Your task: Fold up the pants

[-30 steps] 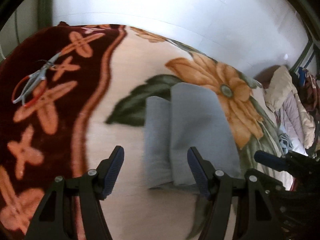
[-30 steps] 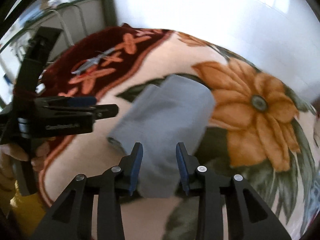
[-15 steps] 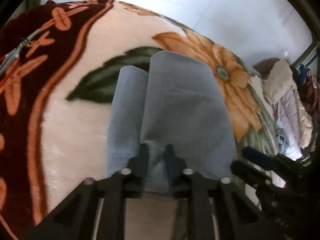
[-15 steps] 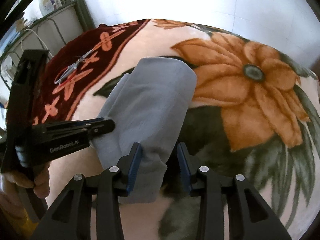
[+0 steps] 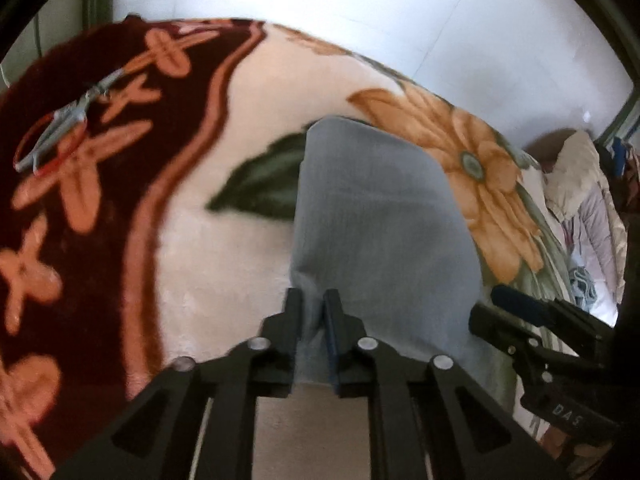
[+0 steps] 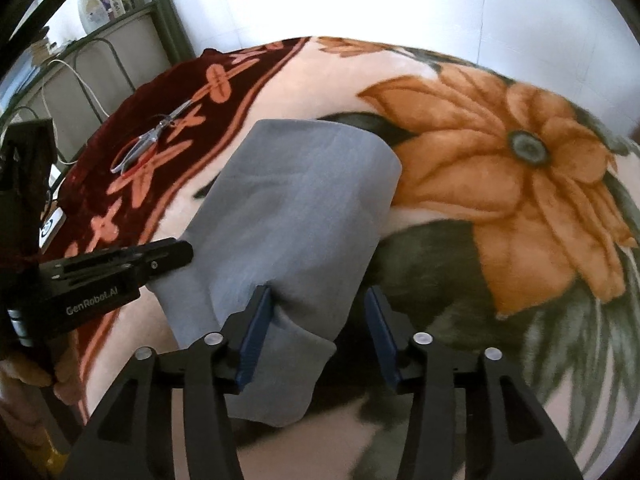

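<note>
The grey pants (image 5: 380, 232) lie folded into a narrow stack on a floral blanket (image 5: 224, 264), over the dark green leaf and just beside the big orange flower (image 6: 516, 184) printed on it. In the left wrist view the left claw (image 5: 313, 312) is pinched narrow on the near edge of the pants, a ridge of grey cloth caught between its two fingers (image 5: 294, 316), and the fabric rises from that grip toward the far end of the stack. The right claw (image 6: 318, 332) stands wide, its blue-padded fingers (image 6: 256, 332) apart; the near right corner of the pants sits in the gap between them, the left pad touching the cloth where it dents, the right pad clear of it, with a loose flap of grey hanging lower toward the camera. In the right wrist view the body of the left tool shows at the left edge, marked with white lettering, its tip close against the left side of the pants, and part of the person's hand (image 6: 28, 376) gripping it shows at the lower left. A pair of scissors (image 5: 60, 128) with red-rimmed handles lies on the dark red border of the blanket, well apart from the pants. Beyond the blanket are a white tiled wall (image 5: 360, 20), a green metal frame with bottles (image 6: 96, 4) on a shelf, and, to the right in the left wrist view, a heap of pale clothes (image 5: 584, 184). Both views are a little blurred
</note>
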